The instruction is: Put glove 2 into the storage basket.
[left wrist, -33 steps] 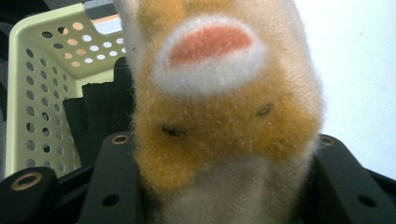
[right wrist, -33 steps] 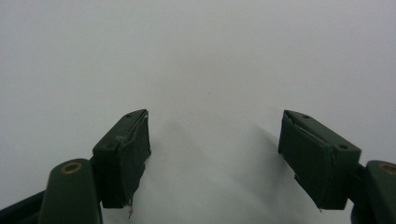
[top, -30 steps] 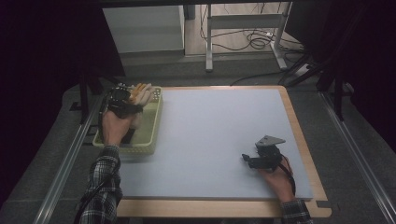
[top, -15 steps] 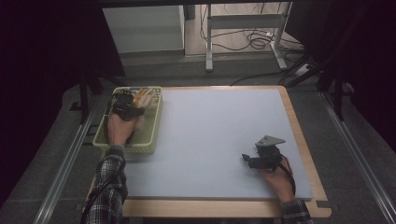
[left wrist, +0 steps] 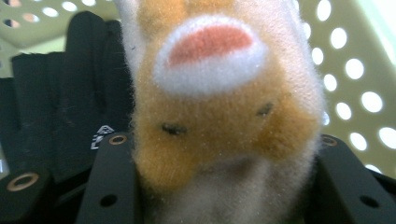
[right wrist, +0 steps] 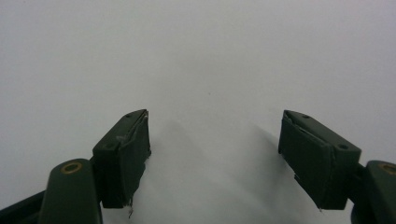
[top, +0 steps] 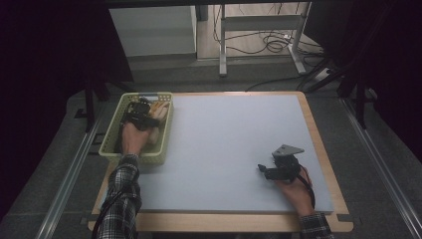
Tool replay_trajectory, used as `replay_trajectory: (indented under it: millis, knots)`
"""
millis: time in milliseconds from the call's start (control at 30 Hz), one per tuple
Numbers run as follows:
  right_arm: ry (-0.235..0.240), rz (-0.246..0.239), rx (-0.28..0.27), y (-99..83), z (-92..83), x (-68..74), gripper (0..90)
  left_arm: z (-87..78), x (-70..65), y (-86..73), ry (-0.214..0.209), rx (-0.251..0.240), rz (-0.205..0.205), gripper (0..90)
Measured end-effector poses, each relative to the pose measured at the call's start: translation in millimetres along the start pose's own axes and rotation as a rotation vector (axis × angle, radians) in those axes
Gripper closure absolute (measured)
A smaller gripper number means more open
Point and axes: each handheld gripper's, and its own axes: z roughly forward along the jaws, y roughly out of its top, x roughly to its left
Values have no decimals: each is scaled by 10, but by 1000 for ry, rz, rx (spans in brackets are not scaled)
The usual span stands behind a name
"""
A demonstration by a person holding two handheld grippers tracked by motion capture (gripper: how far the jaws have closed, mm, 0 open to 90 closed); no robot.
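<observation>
While the left gripper (top: 142, 110) sits down inside the pale green basket (top: 164, 130), its jaws stand part closed on either side of a plush toy (left wrist: 219, 112), pressing into the fur, so I judge the grasp is made and the lift out is what remains. Seen from the left gripper view, the toy is soft and fuzzy, orange-brown and white, with a pink oval patch ringed in white and two small dark stitched marks. Beside it in the basket lies something black and knitted, like a glove (left wrist: 60, 107). The basket itself is rigid plastic, its walls punched with round holes. Far to the right of the basket, the right gripper (top: 271, 172) rests on the smooth grey mat (top: 234, 144), jaws wide apart with nothing between them, its dark pads scuffed at the edges.
</observation>
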Motion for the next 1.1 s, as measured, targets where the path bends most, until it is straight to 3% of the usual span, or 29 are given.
replay_trajectory:
  millis: [333, 500, 667, 833, 1100]
  knots:
    - [0, 0, 0, 0, 0, 0, 247, 179, -24, 46, 1, 107, 9, 483]
    - [0, 0, 0, 0, 0, 0, 247, 264, -72, 79, -44, 160, 2, 472]
    - [0, -1, -1, -1, -1, 1, 247, 308, -29, 68, -66, 197, -42, 346]
    - [1, 1, 0, 0, 0, -2, 247, 212, 77, 15, -147, 152, -79, 149]
    - [-3, -2, -1, 0, -1, 3, 246, -41, 73, 43, -141, 98, -42, 120]
